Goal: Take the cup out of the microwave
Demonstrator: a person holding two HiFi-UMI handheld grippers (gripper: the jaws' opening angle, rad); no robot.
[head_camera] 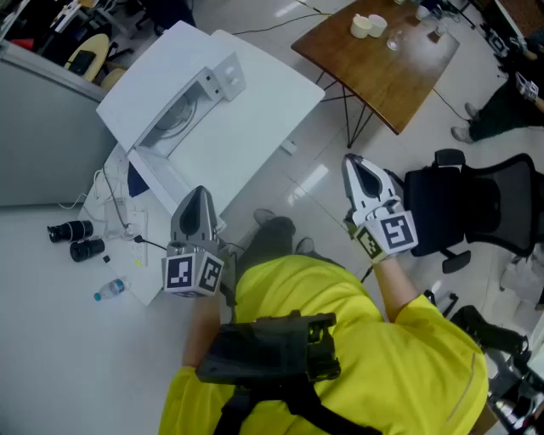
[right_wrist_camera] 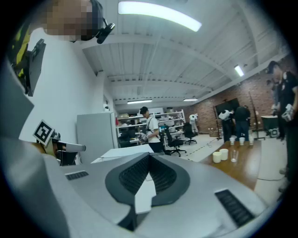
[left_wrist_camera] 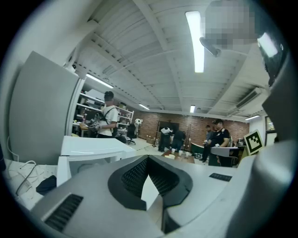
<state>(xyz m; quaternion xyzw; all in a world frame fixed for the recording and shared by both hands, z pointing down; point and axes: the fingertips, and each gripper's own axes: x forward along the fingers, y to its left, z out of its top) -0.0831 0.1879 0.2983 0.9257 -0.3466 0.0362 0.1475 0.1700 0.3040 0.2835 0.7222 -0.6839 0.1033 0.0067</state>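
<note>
Before the boxy white microwave (head_camera: 183,110) on a smooth white table (head_camera: 263,119), the left gripper (head_camera: 200,194) and right gripper (head_camera: 353,161) have ribbed black pads (left_wrist_camera: 135,176) clenched together, empty; the cup is hidden from view.

The left claw (head_camera: 199,197) and the right claw (head_camera: 357,166) have shells of smooth, matt grey plastic, and their black pads (left_wrist_camera: 135,179) are finely ribbed and dull. The white counter (head_camera: 255,136) looks smooth and matt, as does the casing of the white microwave (head_camera: 191,98) on it. The wooden counter (head_camera: 399,72) is brown with a soft sheen and carries matt white cups (head_camera: 368,25) and a clear glass (head_camera: 396,37). The pale floor (head_camera: 314,183) is glossy and mirrors the lamps. The yellow shirt (head_camera: 357,340) is plain cloth.
</note>
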